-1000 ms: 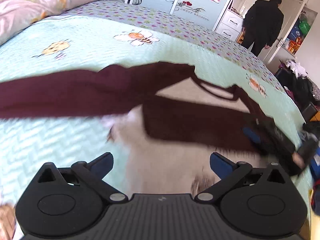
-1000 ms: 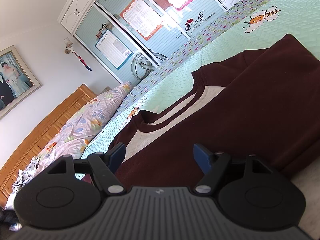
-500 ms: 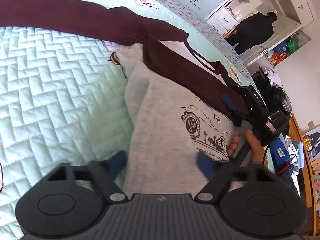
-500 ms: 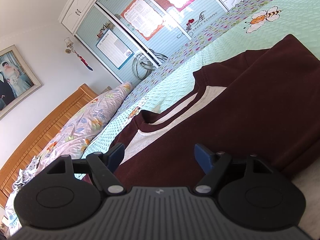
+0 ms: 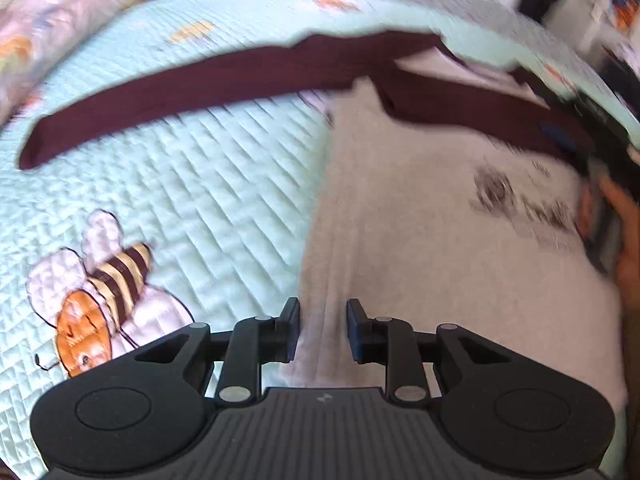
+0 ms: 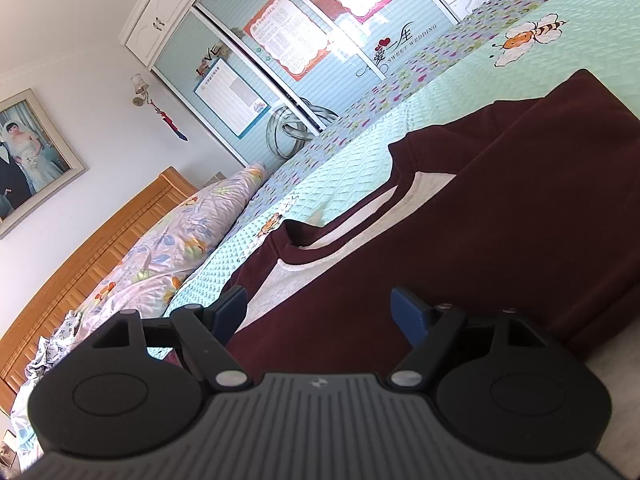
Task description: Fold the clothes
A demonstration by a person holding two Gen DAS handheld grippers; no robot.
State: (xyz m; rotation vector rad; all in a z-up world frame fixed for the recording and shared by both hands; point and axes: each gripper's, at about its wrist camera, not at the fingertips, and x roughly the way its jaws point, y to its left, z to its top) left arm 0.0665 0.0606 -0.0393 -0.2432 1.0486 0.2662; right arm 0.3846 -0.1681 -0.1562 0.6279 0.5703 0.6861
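Observation:
A grey sweatshirt (image 5: 420, 220) with maroon sleeves and a dark chest print lies flat on the bed. One maroon sleeve (image 5: 180, 92) stretches out to the left; the other (image 5: 480, 112) is folded across the chest. My left gripper (image 5: 322, 328) points down at the left edge of the grey body. Its jaws are closing, with the cloth edge between them and a gap still showing. My right gripper (image 6: 320, 312) stands open low over the folded maroon sleeve (image 6: 500, 220), near the collar (image 6: 360, 220). It also shows blurred at the right, held by a hand (image 5: 628, 232).
The mint quilted bedspread (image 5: 200, 184) carries a bee appliqué (image 5: 100, 292) just left of my left gripper. A floral duvet (image 6: 160, 248) and a wooden headboard (image 6: 100, 248) lie at the bed's head. A wardrobe with glass doors (image 6: 300, 40) stands beyond the far side.
My left gripper has swung and dropped to the grey body's left edge, and its jaws have narrowed from wide open. The right gripper has stayed put.

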